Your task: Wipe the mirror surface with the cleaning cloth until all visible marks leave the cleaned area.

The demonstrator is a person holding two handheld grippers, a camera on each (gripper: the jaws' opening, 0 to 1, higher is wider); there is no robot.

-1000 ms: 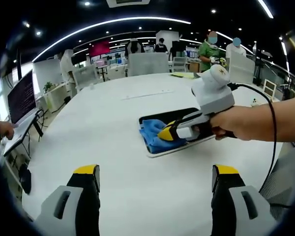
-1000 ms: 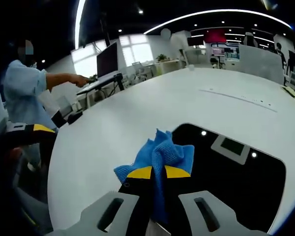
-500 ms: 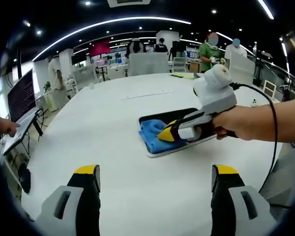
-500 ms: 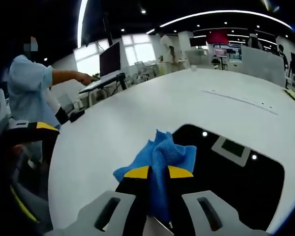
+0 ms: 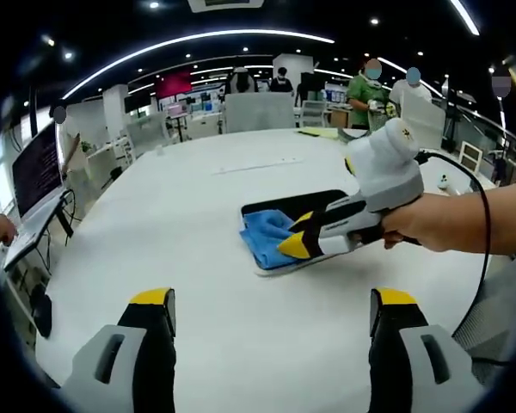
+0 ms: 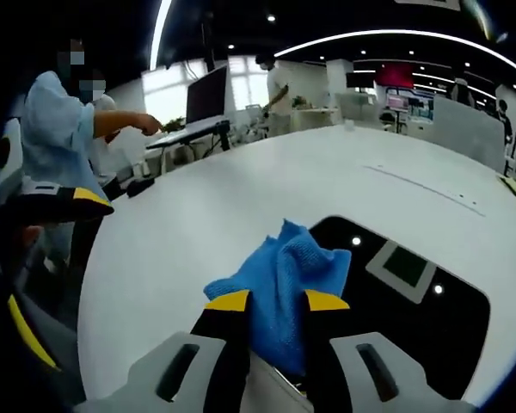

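A broad white table (image 5: 198,258) carries the work, set in a large open office with ceiling light strips overhead. In the left gripper view, the left tongs (image 5: 271,297) sit nearest, their yellow-tipped jaws spread wide apart above bare tabletop, gripping nothing. Beyond them the blue cleaning cloth (image 5: 267,238) rests on the near left end of the dark mirror (image 5: 279,203), which lies flat on the table. The right tongs (image 5: 295,237) reach in from the right, carried by a hand (image 5: 426,222), and their jaws are clamped on the cloth.

In the right gripper view, the right tongs (image 6: 277,301) pinch the cleaning cloth (image 6: 284,280) between yellow tips, the fabric bunched up and draped over the mirror's near corner. The mirror (image 6: 413,318) stretches away to the right, its black surface reflecting ceiling lights. To the left, a person in a light blue shirt (image 6: 56,129) stretches an arm toward a monitor (image 6: 206,95) on a side desk. Farther back stand chairs and other people.
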